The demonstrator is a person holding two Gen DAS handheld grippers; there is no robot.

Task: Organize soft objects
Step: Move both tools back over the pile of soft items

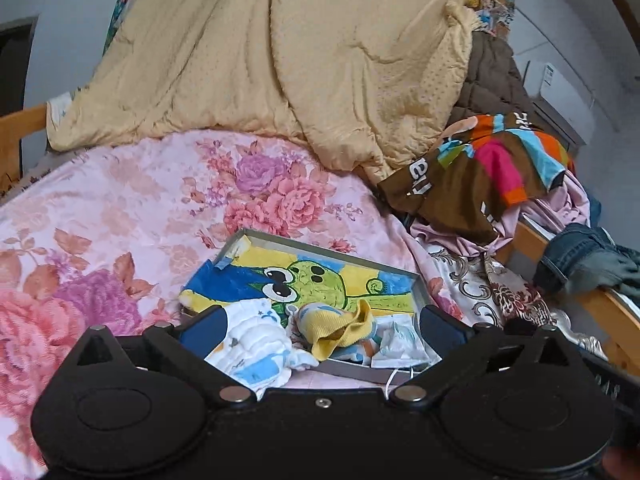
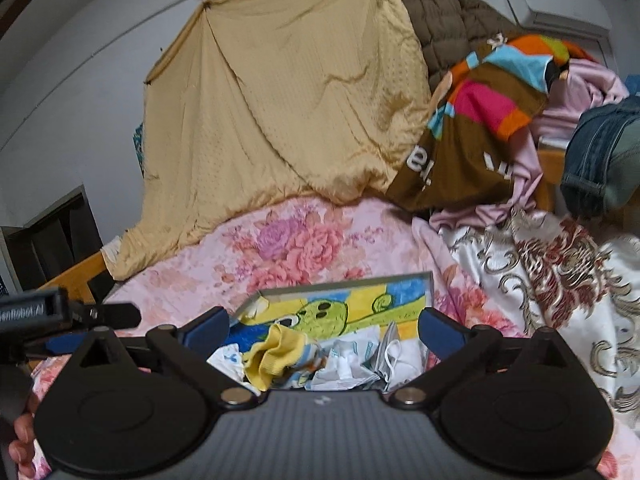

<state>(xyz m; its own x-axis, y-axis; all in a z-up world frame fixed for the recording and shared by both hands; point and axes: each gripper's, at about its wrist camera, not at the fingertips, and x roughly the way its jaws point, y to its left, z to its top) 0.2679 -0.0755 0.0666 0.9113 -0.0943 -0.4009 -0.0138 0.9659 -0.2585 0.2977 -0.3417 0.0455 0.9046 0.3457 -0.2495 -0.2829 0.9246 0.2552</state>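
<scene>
Floral bedsheet [image 1: 120,208], brown cloth [image 1: 452,184] lettered "e", rest unreadable

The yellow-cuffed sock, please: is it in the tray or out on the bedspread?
In: the sock lies inside the tray beside other small soft items.

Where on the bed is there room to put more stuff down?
The pink flowery sheet is bare between the yellow quilt and the tray, and left of the tray. The tray's far half is free; its near end is crowded with socks and masks. The right side is piled with clothes.
</scene>
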